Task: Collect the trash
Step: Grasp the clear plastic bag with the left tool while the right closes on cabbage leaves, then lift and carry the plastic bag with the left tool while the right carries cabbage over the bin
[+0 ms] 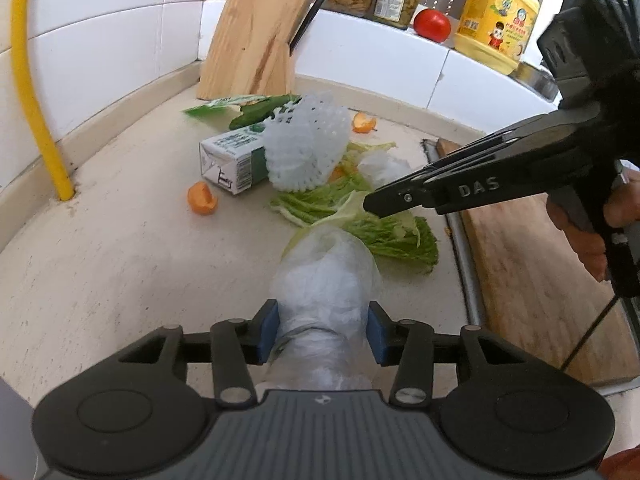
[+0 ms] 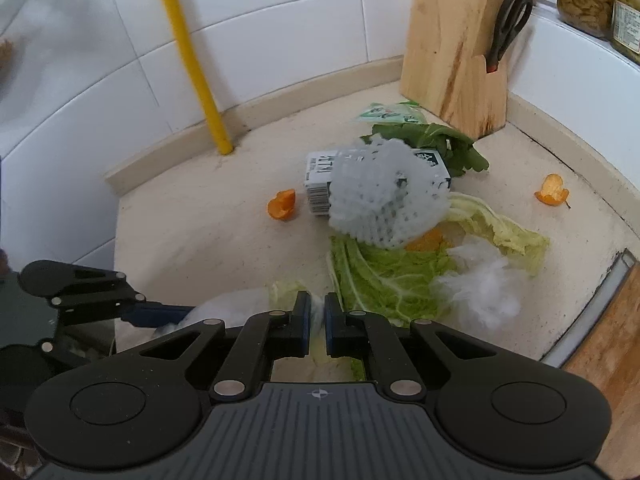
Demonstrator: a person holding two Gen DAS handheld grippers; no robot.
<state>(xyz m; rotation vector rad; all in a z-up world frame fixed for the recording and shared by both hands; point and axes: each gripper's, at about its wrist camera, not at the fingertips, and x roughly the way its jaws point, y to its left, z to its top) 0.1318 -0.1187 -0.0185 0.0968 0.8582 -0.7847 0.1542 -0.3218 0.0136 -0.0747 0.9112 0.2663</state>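
Collecting has barely begun: the plastic bag (image 1: 324,280) sits gripped in the left claw (image 1: 322,330) above the worktop (image 1: 120,264), while the right claw (image 2: 317,320), jaws nearly closed, pinches a cabbage leaf (image 2: 384,280). Carton (image 1: 232,164), foam net (image 1: 304,144) and orange peels (image 1: 202,199) remain uncollected.

Your left black plastic gripper (image 1: 323,328) has 2 blue pads (image 1: 270,330), silver rivets and a ribbed grey body. Your right black gripper (image 1: 370,202) reads "DAS"; bare fingers (image 1: 584,240) wrap its handle.

foam net (image 2: 384,200) on carton (image 2: 320,176), cabbage leaves (image 2: 384,276) before them, knife block (image 2: 452,48) behind
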